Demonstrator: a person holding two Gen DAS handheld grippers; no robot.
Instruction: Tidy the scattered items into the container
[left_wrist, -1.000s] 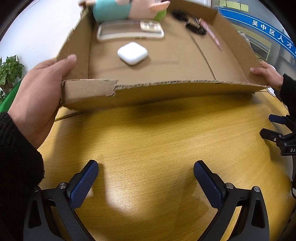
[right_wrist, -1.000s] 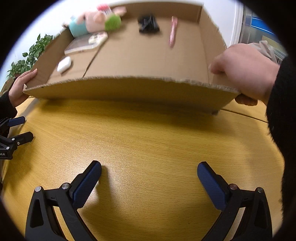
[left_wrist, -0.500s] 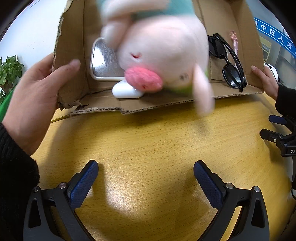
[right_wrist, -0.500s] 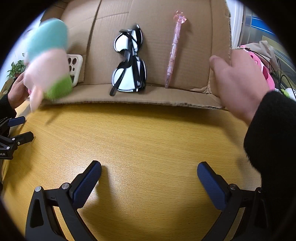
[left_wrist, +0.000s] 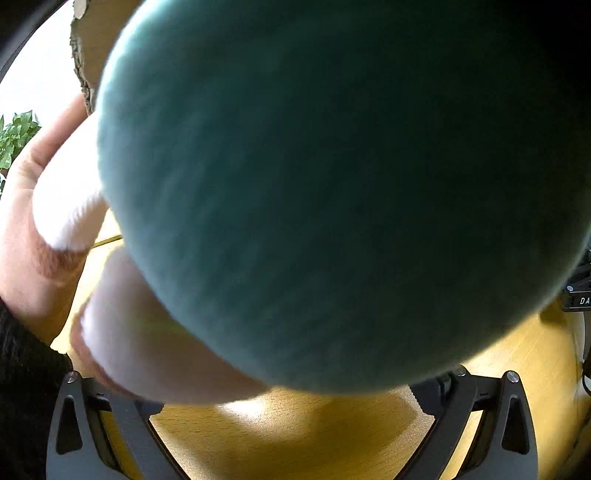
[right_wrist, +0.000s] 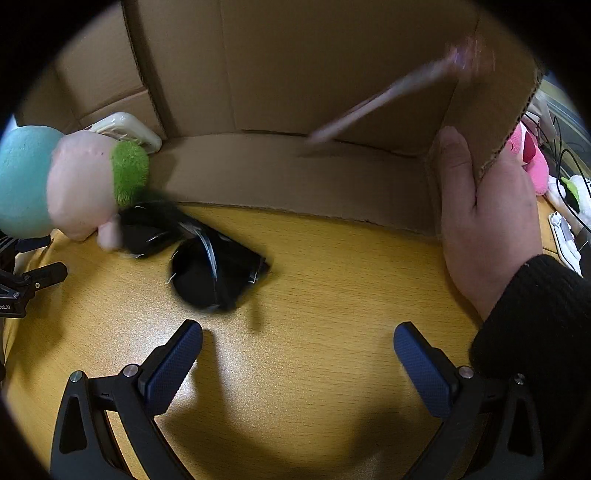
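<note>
The cardboard box (right_wrist: 295, 92), the container for this task, is tipped steeply with its open side toward the table (right_wrist: 332, 332), held that way by a bare hand (right_wrist: 484, 221) on its right wall, seemingly to spill things out for scattering. A plush toy (right_wrist: 66, 181) hangs at the box's left corner, and it fills the left camera's view (left_wrist: 332, 184). Sunglasses (right_wrist: 210, 269) lie blurred on the table just below the box's lower edge. A pink pen (right_wrist: 388, 92) is a blurred streak inside the box. The right gripper (right_wrist: 295, 365) rests wide open and empty near the sunglasses; the left gripper's (left_wrist: 288, 402) fingertips are hidden, so I cannot tell its state.
</note>
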